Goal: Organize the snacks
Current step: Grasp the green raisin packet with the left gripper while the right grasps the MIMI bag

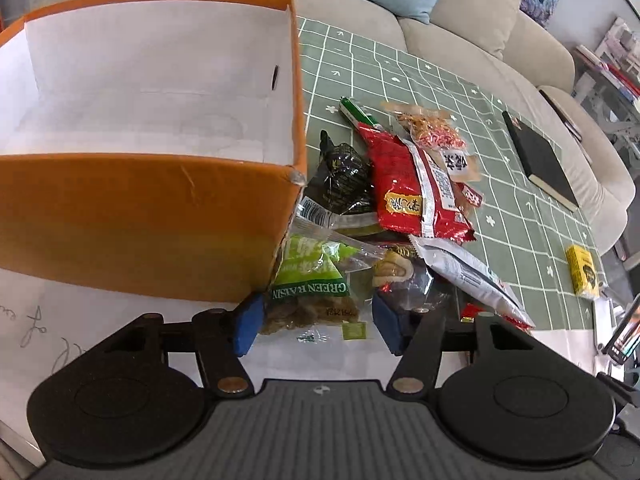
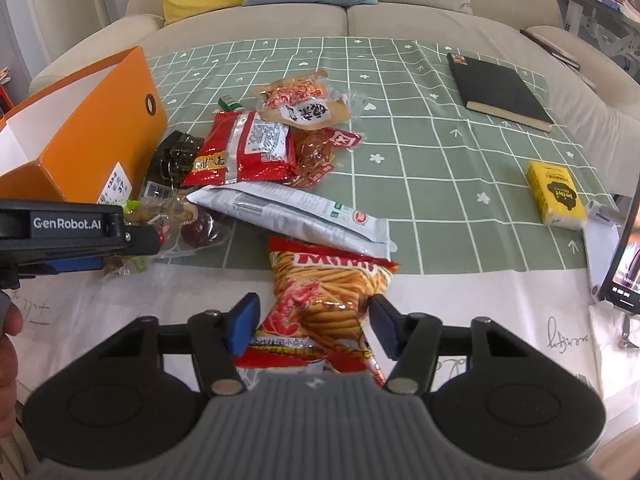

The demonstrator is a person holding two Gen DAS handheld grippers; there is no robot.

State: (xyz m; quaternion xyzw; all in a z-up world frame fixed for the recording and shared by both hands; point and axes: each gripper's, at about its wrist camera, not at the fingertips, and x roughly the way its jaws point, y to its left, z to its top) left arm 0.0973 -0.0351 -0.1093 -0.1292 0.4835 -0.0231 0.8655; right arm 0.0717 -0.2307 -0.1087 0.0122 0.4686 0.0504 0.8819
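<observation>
A pile of snack packets lies on the table beside an empty orange box, also in the right wrist view. My left gripper is open, its blue pads either side of a green raisin bag. My right gripper is open around an orange-red bag of fries snacks that lies between its pads. Behind lie a red packet, a white-grey pouch and a dark green packet.
A green checked cloth covers the far part of the table. A black notebook and a yellow box lie to the right. A phone on a stand is at the right edge. A sofa stands behind.
</observation>
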